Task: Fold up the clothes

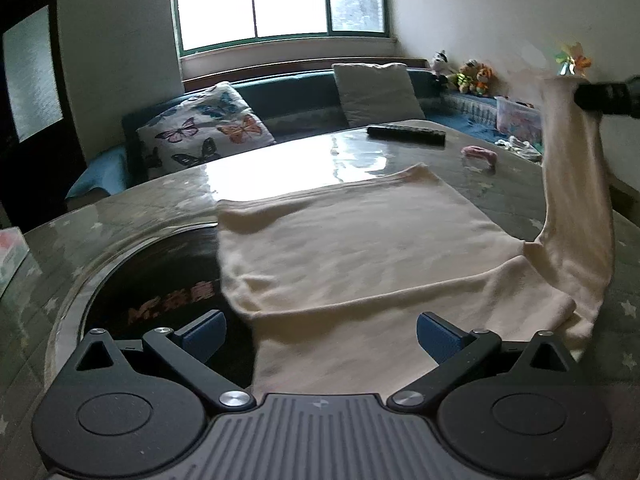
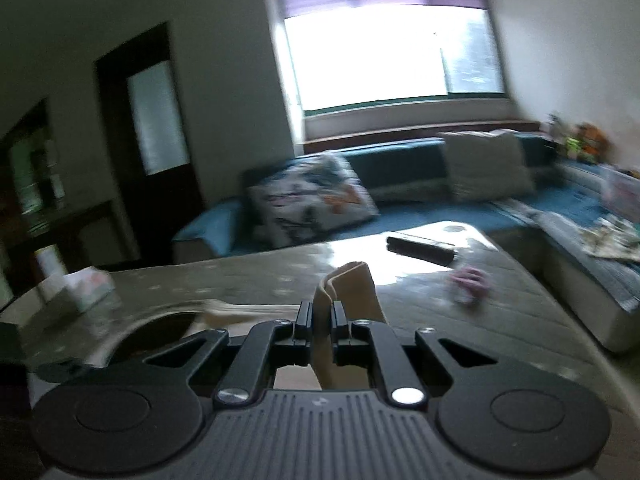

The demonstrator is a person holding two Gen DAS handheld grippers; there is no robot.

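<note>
Your right gripper (image 2: pixel 321 318) is pinching one sleeve (image 2: pixel 348 284) of the cream shirt (image 1: pixel 360 248) and holds it up high. The shirt lies flat on the table (image 1: pixel 160 200). Your left gripper (image 1: pixel 320 336) is wide open above the shirt's near edge.

Left gripper (image 1: pixel 320 334) jaws spread over cream garment (image 1: pixel 360 248), sleeve apparently lifted.

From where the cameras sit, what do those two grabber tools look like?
Both look alike. The left gripper has black linked arms, round black discs, silver rivets, a ribbed grey body and blue pads. The right gripper has the same black-and-grey build. No cables or sleeves show.
</note>
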